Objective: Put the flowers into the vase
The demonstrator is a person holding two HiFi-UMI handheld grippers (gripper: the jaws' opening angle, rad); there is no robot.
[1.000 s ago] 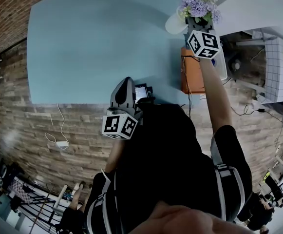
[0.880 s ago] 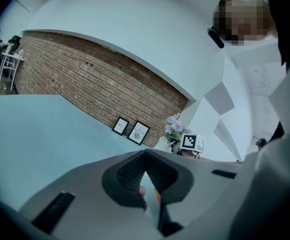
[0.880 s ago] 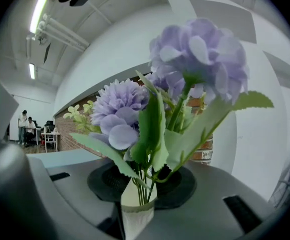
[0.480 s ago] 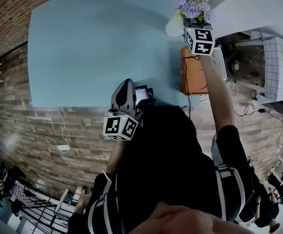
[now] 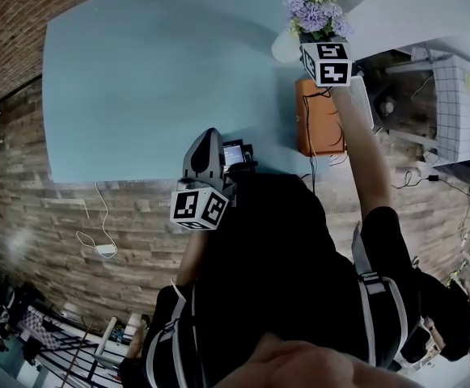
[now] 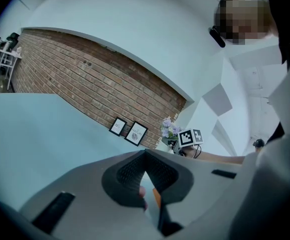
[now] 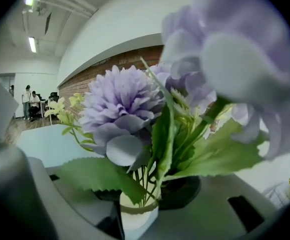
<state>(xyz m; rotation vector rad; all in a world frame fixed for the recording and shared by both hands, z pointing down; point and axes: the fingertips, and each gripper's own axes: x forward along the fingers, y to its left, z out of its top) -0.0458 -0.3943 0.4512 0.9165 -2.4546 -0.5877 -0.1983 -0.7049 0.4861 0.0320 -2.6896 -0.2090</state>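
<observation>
A bunch of purple flowers (image 5: 311,10) with green leaves hangs over the far right corner of the blue table (image 5: 154,79). My right gripper (image 5: 319,35) is shut on its stems. In the right gripper view the blooms (image 7: 125,104) fill the picture. Their stems run into a white tube-like piece (image 7: 137,219) between my jaws. The white vase (image 5: 284,47) stands just left of that gripper, below the blooms. My left gripper (image 5: 207,140) rests at the table's near edge, far from the flowers. Its jaw tips (image 6: 145,156) meet with nothing between them.
An orange box (image 5: 319,115) stands beside the table's right edge, under my right arm. Two framed pictures (image 6: 129,130) lean on the brick wall behind the table. A small dark device (image 5: 236,153) lies at the near edge. A white cable (image 5: 101,241) trails on the brick floor.
My right gripper has carried the flowers left and farther from me, so the blooms now sit closer above the vase, and it has rolled. The left gripper has not moved.
</observation>
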